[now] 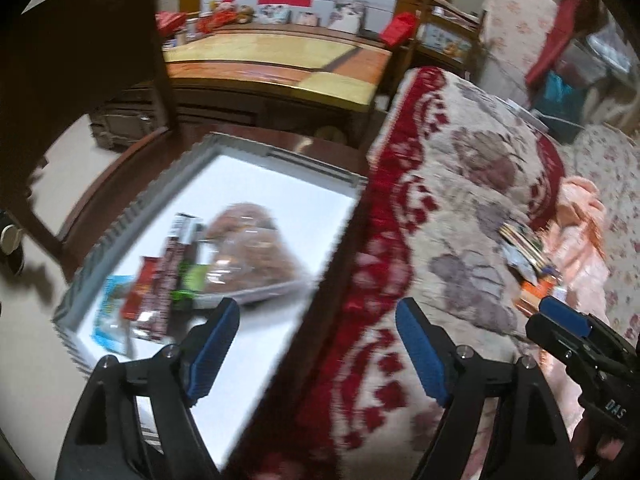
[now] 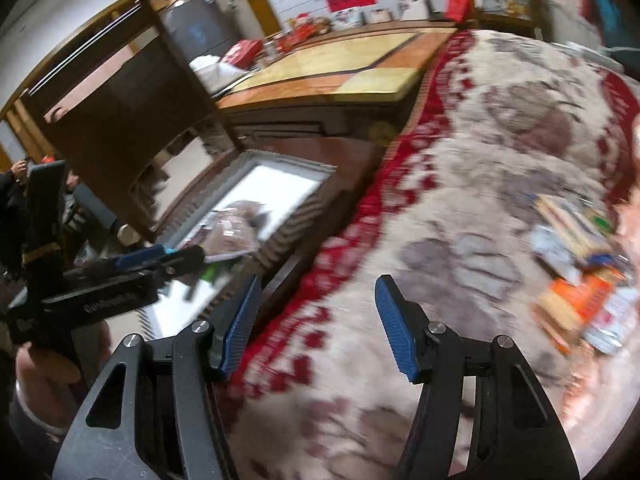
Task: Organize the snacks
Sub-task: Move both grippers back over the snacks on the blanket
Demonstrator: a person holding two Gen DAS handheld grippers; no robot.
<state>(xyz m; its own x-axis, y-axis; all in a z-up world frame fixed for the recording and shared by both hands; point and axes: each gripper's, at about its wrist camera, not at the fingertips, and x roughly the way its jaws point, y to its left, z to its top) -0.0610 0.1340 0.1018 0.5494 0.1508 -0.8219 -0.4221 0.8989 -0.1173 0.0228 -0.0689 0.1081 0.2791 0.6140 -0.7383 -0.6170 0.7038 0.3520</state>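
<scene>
A white ribbed tray sits on a low dark wooden surface. It holds a clear bag of brown snacks, red and brown bars, a green pack and a blue packet. My left gripper hangs open and empty over the tray's right edge and the blanket. A loose pile of snack packets lies on the blanket at the right. My right gripper is open above the blanket, left of that pile, with nothing between its fingers. The picture is blurred.
A red and cream floral blanket covers the surface right of the tray. A dark wooden chair stands at the left. Behind are a yellow and orange table and a pink cloth beside the pile.
</scene>
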